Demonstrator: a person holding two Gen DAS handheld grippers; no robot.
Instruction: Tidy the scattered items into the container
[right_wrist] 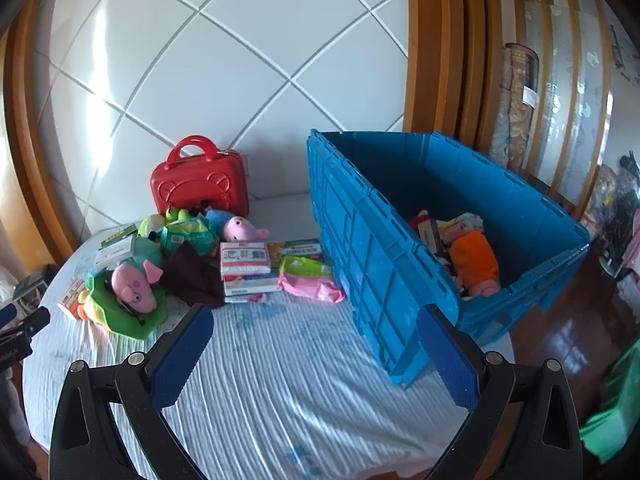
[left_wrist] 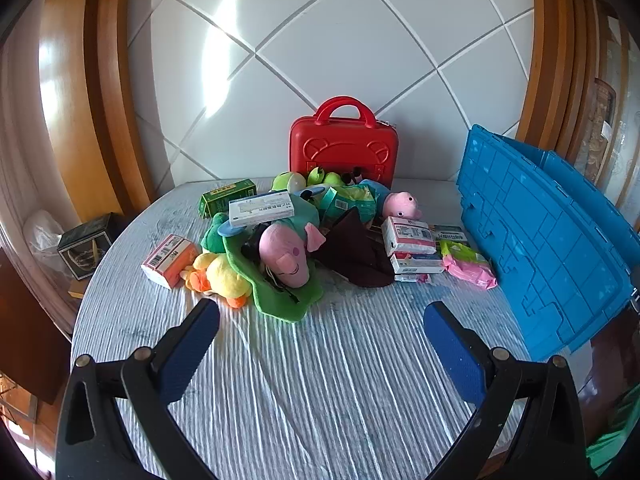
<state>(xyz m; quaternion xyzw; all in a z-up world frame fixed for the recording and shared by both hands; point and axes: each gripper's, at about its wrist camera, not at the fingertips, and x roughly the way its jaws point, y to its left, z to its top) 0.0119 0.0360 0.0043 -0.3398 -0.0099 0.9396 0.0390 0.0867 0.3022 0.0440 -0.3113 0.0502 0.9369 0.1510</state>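
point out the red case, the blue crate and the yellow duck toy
red case (left_wrist: 343, 151), left wrist view, front panel
blue crate (right_wrist: 404, 168), right wrist view, inner back wall
yellow duck toy (left_wrist: 225, 276), left wrist view, its body

You're looking at a bed (left_wrist: 320, 380) covered in a pale, ribbed sheet. At mid-frame a heap rests on it: a pink plush pig (left_wrist: 286, 256) on a green cushion (left_wrist: 280, 300), a yellow duck (left_wrist: 222, 276), an orange-and-white box (left_wrist: 168, 260), a green box (left_wrist: 224, 196), a dark cloth (left_wrist: 356, 256), stacked white boxes (left_wrist: 410, 248) and a pink packet (left_wrist: 468, 268). A red case (left_wrist: 344, 148) stands upright behind. At right stands the blue crate (right_wrist: 400, 264).
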